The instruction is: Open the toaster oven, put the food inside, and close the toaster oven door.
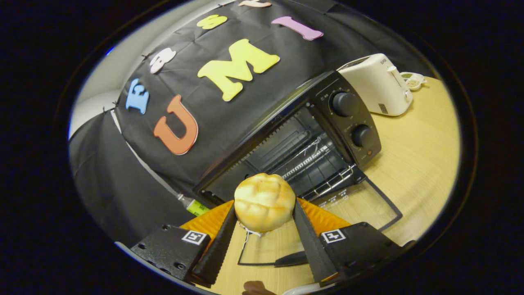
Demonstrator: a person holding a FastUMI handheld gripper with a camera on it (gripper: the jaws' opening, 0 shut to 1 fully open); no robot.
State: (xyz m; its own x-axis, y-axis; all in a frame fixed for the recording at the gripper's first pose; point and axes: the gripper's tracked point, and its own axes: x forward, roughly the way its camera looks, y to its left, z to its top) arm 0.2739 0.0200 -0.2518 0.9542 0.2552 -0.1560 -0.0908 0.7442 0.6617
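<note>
Claw [264, 217]: closed on the bun [264, 201], both fingers pressed against it.
Toaster oven [311, 139]: beyond the claw, door [360, 205] lowered; lower interior hidden by bun.
Door handle [291, 259]: partly covered by one finger.

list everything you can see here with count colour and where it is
bun: 1, golden, clamped between the fingers, in front of the oven's open mouth
toaster oven: 1, black, on the table, two knobs beside the cavity
oven door: 1, glass with black frame, folded down flat under the bun
wire rack: 1, metal, inside the oven
pop-up toaster: 1, white, beyond the oven
small dish: 1, white, behind the toaster
table: 1, light wood
gripper: 1, shut on the bun
</note>
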